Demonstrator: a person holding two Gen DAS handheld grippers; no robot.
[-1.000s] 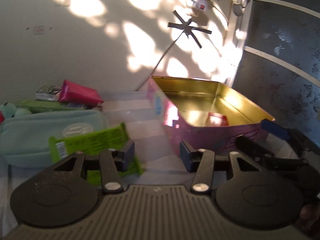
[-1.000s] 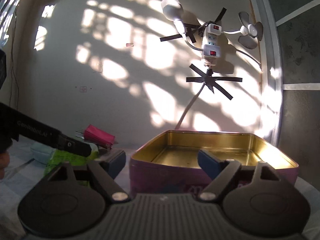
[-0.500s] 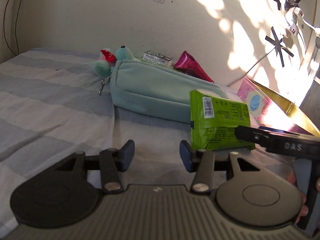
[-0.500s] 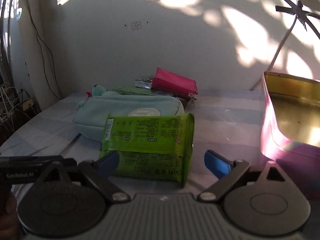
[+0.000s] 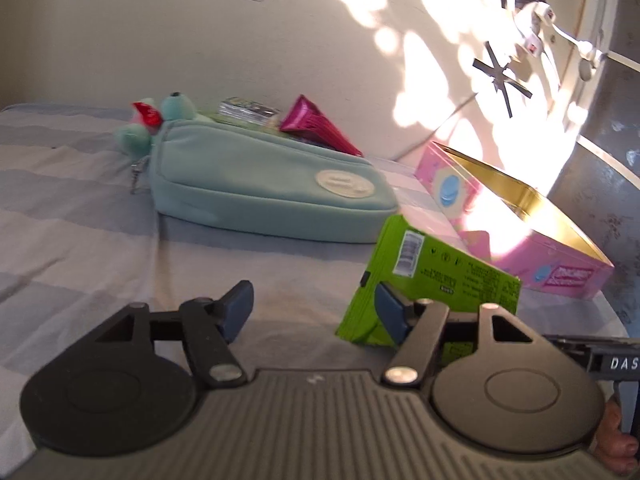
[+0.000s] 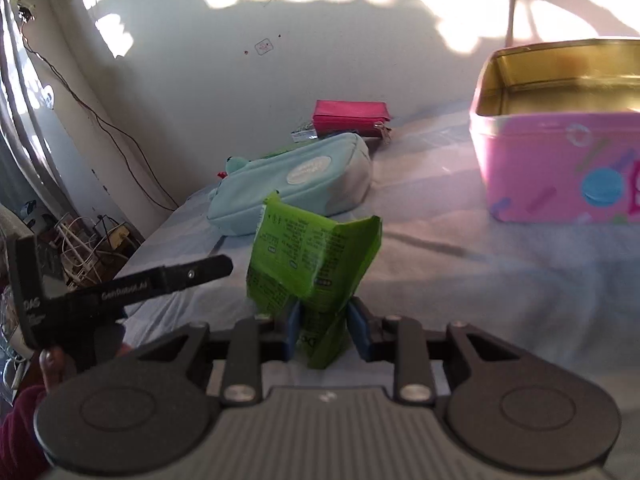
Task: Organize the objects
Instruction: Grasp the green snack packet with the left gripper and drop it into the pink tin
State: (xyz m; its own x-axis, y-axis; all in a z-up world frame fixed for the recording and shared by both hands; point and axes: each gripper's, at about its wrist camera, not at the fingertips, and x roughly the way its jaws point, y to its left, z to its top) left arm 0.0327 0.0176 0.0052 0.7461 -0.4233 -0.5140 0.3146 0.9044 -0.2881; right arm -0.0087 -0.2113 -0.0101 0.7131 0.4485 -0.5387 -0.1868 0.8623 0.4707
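My right gripper (image 6: 323, 330) is shut on a green snack packet (image 6: 310, 264), crumpling its lower end and holding it tilted up off the striped bedsheet. The same packet shows in the left wrist view (image 5: 440, 276), just right of my open, empty left gripper (image 5: 314, 308). A pink tin box (image 6: 560, 168) with a gold inside stands open at the right; it also shows in the left wrist view (image 5: 516, 232). The left gripper (image 6: 216, 268) appears in the right wrist view at the left.
A teal pencil pouch (image 5: 260, 188) with plush charms (image 5: 152, 124) lies behind the packet, also in the right wrist view (image 6: 292, 184). A magenta purse (image 6: 350, 116) and a silver pack (image 5: 248, 110) lie near the wall. The bed edge drops off left (image 6: 132, 248).
My right gripper has closed on the green packet and lifted it off the sheet. The left gripper has shifted a little closer to the packet and stays open.
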